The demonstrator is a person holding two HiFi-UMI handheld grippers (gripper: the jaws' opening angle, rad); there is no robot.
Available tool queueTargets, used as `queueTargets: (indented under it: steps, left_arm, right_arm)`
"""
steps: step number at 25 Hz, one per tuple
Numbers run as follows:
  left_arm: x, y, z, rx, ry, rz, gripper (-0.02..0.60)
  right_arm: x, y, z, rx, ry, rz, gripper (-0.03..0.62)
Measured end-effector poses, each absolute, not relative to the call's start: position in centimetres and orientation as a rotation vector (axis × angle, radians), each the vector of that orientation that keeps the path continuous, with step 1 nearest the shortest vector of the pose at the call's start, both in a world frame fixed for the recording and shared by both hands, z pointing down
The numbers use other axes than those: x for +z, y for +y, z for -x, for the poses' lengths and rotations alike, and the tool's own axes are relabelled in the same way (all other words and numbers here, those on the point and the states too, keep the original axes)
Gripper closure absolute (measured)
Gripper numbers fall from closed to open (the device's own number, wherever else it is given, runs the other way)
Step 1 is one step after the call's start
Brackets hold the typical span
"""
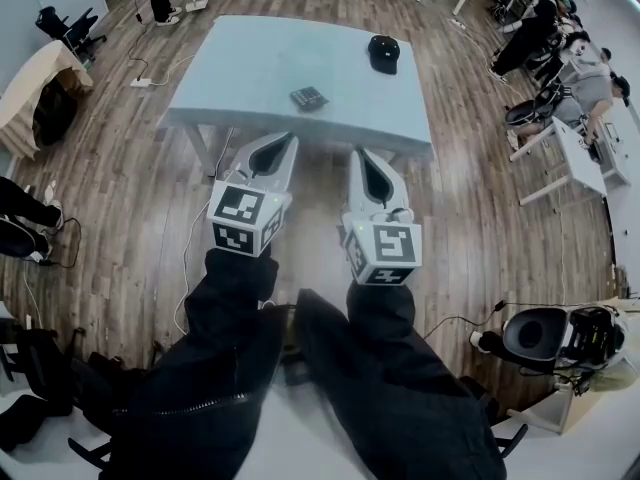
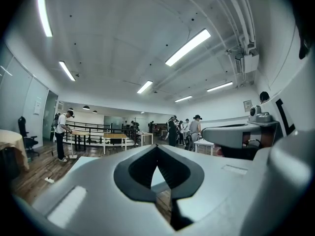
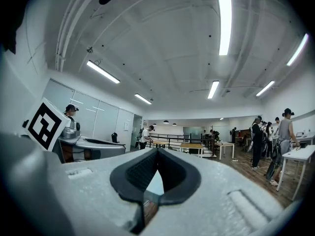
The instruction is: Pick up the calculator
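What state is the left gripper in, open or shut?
Shut. The left gripper shows its tips meeting in its own view, nothing between them.

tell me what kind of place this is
Probably a large open workshop or lab-style office: wood floor, long ceiling lights, a pale blue table up front, and people standing among more tables farther back.
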State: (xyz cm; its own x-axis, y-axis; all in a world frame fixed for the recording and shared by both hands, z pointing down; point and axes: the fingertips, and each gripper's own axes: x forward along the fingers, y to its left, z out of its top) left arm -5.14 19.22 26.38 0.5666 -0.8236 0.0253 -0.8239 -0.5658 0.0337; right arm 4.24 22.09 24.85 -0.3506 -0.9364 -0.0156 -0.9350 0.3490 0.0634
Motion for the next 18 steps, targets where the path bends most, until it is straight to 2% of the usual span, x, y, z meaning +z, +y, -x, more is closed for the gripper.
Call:
queueTargets:
  steps: [18]
  left_arm:
    - [32.4,21.6,11.7,0.047,-1.412,-2.684,0.584]
  right_arm:
    - [30.9,24.1,2.4,-0.006,-2.497,-1.705,0.592]
